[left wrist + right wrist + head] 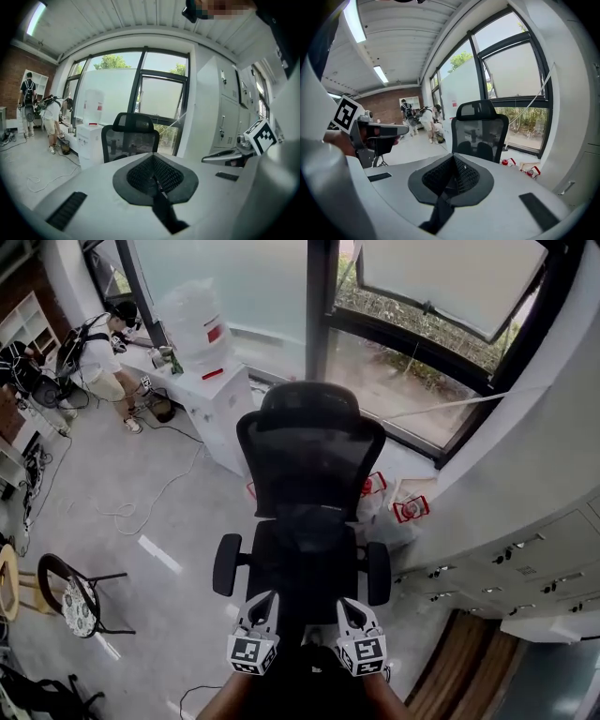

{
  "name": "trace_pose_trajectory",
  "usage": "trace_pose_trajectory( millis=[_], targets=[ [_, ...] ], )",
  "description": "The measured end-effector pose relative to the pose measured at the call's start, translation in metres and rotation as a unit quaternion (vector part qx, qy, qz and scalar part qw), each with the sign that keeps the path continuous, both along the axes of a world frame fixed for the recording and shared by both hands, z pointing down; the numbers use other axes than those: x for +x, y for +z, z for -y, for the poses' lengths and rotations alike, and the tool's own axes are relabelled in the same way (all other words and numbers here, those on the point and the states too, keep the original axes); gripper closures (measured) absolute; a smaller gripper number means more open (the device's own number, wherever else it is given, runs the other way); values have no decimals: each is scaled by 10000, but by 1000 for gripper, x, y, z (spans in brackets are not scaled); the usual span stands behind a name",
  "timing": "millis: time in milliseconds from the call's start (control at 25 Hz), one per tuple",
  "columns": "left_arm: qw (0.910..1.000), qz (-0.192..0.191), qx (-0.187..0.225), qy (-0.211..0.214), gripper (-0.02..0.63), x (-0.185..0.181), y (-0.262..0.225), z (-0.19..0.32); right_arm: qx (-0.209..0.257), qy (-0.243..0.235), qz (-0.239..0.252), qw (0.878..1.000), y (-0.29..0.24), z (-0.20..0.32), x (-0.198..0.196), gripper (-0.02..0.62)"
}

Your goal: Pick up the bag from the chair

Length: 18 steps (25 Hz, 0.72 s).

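A black mesh office chair (pixel 309 484) stands in front of me, its seat toward me and its back toward the window. Something dark lies low on the seat (pixel 307 526); I cannot tell it apart from the black chair. The chair (pixel 131 140) also shows ahead in the left gripper view, and the chair (pixel 480 131) in the right gripper view. My left gripper (pixel 267 598) and right gripper (pixel 345 606) hover side by side at the seat's near edge. Both are shut with nothing between the pads. The left gripper (pixel 153 158) and right gripper (pixel 453 158) point at the backrest.
A white cabinet (pixel 211 390) with a large water jug stands left of the chair by the window. Red-and-white bags (pixel 410 509) lie on the floor to its right. Grey lockers (pixel 525 568) line the right side. A round stool (pixel 75 601), floor cables and people (pixel 98 357) are at left.
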<state>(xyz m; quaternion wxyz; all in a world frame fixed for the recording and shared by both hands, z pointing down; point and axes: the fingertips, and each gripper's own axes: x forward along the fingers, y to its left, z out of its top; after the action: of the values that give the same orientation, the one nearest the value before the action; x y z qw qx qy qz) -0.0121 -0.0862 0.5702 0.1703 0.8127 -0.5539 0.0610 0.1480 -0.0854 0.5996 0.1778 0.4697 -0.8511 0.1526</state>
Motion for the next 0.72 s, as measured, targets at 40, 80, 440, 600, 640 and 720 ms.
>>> trace_pose_trajectory(
  millis=[40,80,440,600,640,720],
  targets=[
    [10000,-8,-60,-5,607,-2,7,10,-45,6,-39,10000,5,9,0,597],
    [9999,-9,-128,-12,608,-3,14,20,-94,7,-86,9999,11,18,0,597],
    [9970,149,-759,-9,607,-19,97,111,-632,184,-415,9970,82,106,-6,597],
    [9933,183,-1138,47,607,-22,150,142,-853,274,-586,9943,121,141,-6,597],
    [9923,182,-1223,59,607,-23,163,149,-908,298,-617,9935,131,149,-5,595],
    [9903,200,-1377,54,607,-25,188,162,-1031,365,-658,9918,152,164,-2,595]
  ],
)
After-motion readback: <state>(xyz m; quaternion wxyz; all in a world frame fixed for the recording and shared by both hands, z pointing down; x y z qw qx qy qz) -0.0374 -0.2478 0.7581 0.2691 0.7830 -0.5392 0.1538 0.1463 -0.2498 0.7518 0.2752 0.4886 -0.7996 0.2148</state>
